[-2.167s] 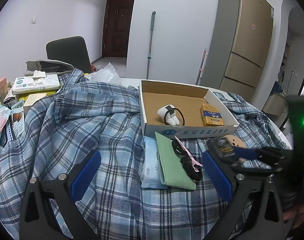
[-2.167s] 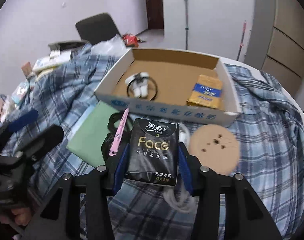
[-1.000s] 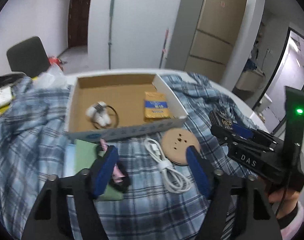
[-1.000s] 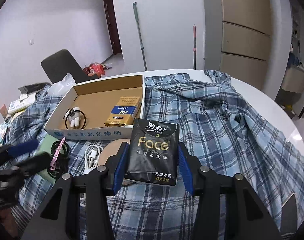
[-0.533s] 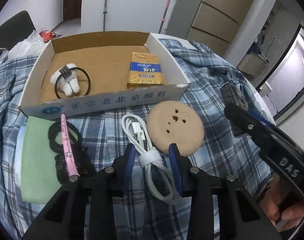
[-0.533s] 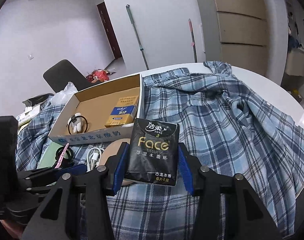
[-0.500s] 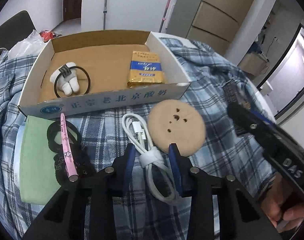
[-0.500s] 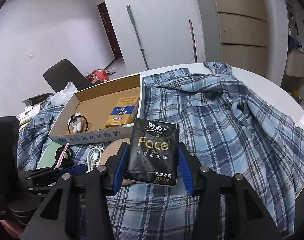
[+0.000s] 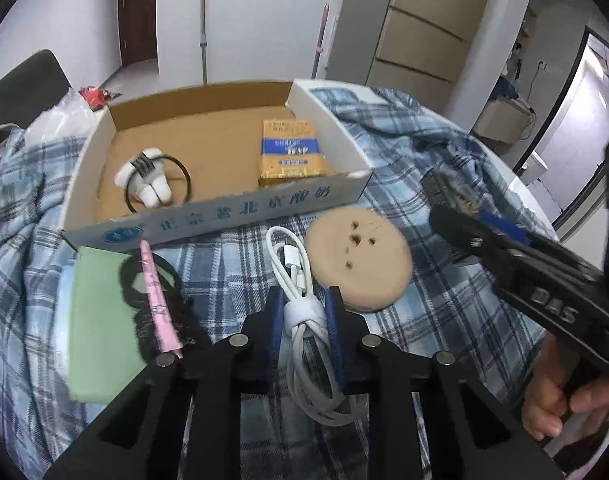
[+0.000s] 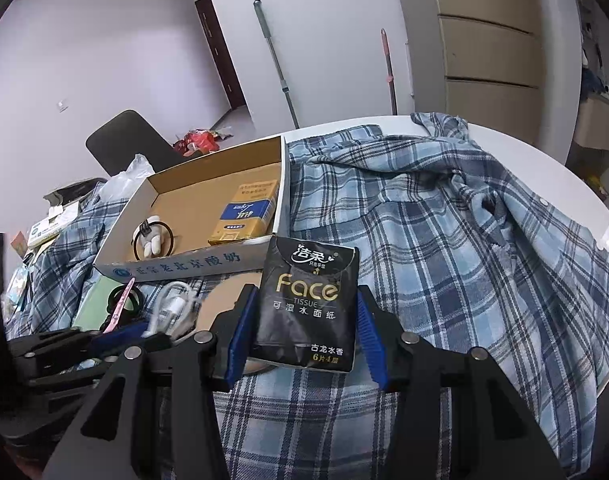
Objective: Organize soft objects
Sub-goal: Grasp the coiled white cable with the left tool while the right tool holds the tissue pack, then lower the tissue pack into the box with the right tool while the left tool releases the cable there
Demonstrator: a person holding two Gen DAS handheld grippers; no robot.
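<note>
My left gripper (image 9: 303, 312) is shut on the bundled white cable (image 9: 300, 304), which lies on the blue plaid shirt (image 9: 232, 264) just in front of the cardboard box (image 9: 240, 212). My right gripper (image 10: 304, 316) is shut on a black "Face" tissue pack (image 10: 308, 300) and holds it above the shirt (image 10: 444, 240), to the right of the box (image 10: 192, 264). The box holds a yellow tissue pack (image 9: 290, 152) and a hair tie with white ornament (image 9: 148, 180). The right gripper also shows at the right of the left wrist view (image 9: 460, 220).
A round tan pad (image 9: 358, 260) lies right of the cable. A pink clip (image 9: 156, 300), black hair ties (image 9: 144, 276) and a green pouch (image 9: 100, 328) lie to its left. Clutter sits at the far left table edge (image 10: 44, 224). A chair (image 10: 124, 140) stands behind.
My left gripper swung right from the green pouch to the white cable and closed on it. My right gripper lifted the tissue pack and carried it right and back.
</note>
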